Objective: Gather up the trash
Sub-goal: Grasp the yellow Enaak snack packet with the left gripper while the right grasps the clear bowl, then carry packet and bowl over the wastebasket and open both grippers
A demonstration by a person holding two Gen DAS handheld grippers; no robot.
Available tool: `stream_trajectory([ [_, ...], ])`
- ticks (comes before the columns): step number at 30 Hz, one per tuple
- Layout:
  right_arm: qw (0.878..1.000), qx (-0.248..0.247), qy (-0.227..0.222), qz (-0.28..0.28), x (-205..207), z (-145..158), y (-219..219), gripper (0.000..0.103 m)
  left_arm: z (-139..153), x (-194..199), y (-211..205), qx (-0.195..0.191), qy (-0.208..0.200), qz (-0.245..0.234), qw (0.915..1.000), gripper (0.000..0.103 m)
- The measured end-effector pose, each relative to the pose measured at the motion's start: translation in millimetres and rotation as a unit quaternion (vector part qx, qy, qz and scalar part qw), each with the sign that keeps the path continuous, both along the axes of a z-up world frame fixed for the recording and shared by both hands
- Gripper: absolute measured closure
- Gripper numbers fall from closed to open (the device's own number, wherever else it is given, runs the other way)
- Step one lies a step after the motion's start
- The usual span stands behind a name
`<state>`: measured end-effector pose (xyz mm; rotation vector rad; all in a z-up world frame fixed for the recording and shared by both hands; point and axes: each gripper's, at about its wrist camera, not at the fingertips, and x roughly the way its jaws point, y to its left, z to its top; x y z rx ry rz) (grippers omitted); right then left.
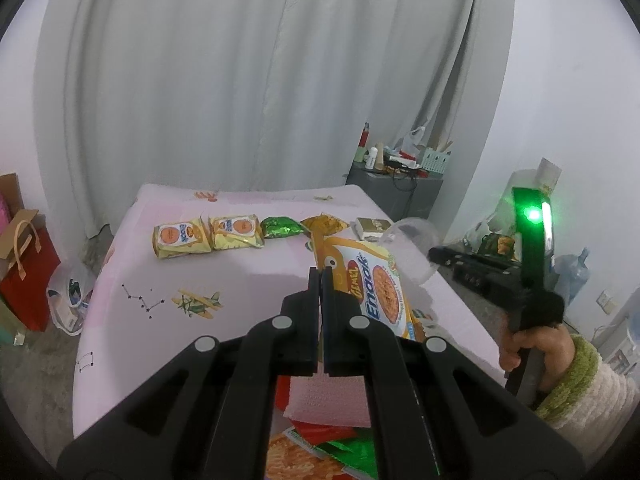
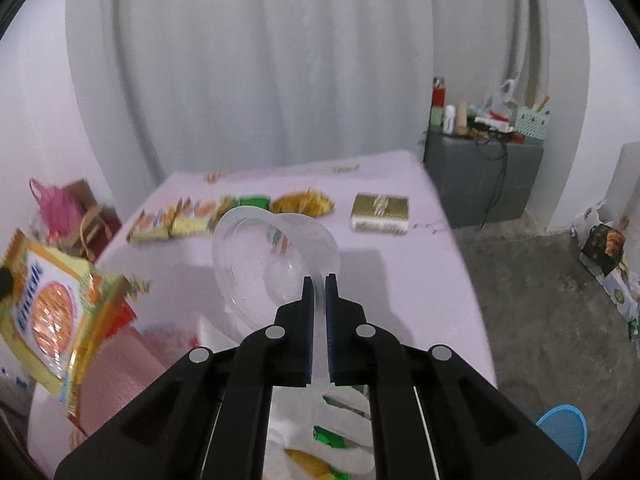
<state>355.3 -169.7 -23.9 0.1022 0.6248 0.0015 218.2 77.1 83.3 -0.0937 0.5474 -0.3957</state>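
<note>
Our left gripper [image 1: 321,274] is clenched on the edge of a yellow Enaak noodle packet [image 1: 374,288], lifted above the near part of the pink counter [image 1: 168,336]. Our right gripper [image 2: 319,282] grasps the rim of a clear plastic bowl [image 2: 264,264], tilted on edge above the same counter. Beyond the bowl lie two more yellow Enaak packets [image 1: 208,236], a green wrapper [image 1: 282,227], a gold wrapper [image 2: 303,203] and a gold box [image 2: 380,213] in a row.
</note>
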Motion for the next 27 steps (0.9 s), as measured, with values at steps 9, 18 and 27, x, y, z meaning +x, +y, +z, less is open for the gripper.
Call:
stream_trajectory([
  [9, 0.997, 0.049, -0.046, -0.029, -46.8, 30.9, -36.8, 0.097, 22.4, -18.2, -18.6, -0.003, -0.031, -0.014, 0.9994, 0.103],
  [18, 0.989, 0.107, -0.057, -0.082, -136.5, 23.1, -96.0, 0.097, 38.9, -42.3, -73.8, 0.005, -0.04, -0.064, 0.9971, 0.103],
  [27, 0.968, 0.13, -0.032, -0.21, -233.4, -9.2, -191.4, 0.097, 13.4, -59.8, -199.6, 0.0, -0.004, -0.166, 0.9861, 0.103],
])
